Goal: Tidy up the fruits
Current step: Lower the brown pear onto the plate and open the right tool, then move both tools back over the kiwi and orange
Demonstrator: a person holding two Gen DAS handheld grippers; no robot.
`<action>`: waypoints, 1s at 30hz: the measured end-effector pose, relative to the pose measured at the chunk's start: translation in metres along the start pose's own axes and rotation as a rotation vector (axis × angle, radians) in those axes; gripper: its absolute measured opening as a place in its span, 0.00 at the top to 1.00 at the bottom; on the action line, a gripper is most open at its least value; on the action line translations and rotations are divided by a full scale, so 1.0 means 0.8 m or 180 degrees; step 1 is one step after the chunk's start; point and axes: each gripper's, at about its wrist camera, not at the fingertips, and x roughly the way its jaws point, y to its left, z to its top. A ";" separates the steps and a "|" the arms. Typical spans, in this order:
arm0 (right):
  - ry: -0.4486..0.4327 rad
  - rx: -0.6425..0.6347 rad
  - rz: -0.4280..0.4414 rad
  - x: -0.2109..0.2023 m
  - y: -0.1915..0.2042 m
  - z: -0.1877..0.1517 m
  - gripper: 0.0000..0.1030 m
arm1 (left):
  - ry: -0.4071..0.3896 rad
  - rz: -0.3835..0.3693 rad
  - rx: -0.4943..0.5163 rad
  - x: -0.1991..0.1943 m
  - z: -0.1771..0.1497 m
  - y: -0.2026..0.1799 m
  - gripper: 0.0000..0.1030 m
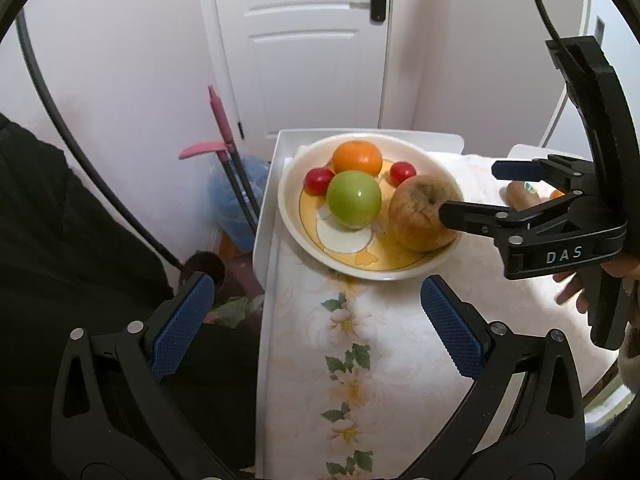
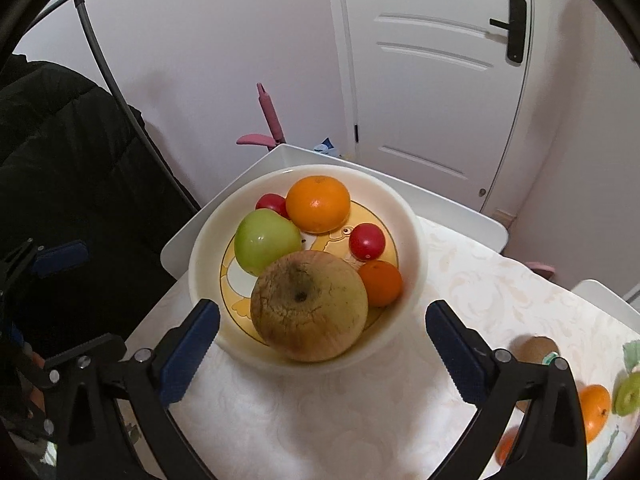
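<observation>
A white bowl [image 2: 412, 232] with a yellow duck print holds an orange [image 2: 318, 204], a green apple [image 2: 264, 246], two small red fruits [image 2: 366, 240], a small mandarin [image 2: 380, 282] and a big brownish apple [image 2: 310, 306]. My right gripper [image 2: 322, 318] is open, one finger on each side of the brownish apple, and no pad presses on it. In the left wrist view the right gripper [image 1: 468, 192] reaches in from the right to the bowl's [image 1: 288, 208] edge. My left gripper [image 1: 316, 292] stands open and empty over the flowered cloth, short of the bowl.
A kiwi [image 2: 534, 350], an orange [image 2: 596, 406] and a cut green fruit [image 2: 628, 394] lie loose on the cloth at the right. The raised white table rim [image 1: 266, 216] runs along the left. A black jacket [image 1: 60, 220], pink-handled tools [image 1: 220, 120] and a door stand beyond.
</observation>
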 end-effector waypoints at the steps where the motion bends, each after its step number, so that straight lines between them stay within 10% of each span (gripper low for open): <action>1: -0.0012 0.0004 -0.0019 -0.006 0.000 -0.001 0.00 | -0.0026 -0.0009 -0.0001 -0.005 0.002 0.000 0.00; 30: -0.0147 0.0918 -0.0824 -0.214 -0.130 -0.078 0.00 | -0.0225 -0.0602 0.0597 -0.029 0.089 -0.142 0.00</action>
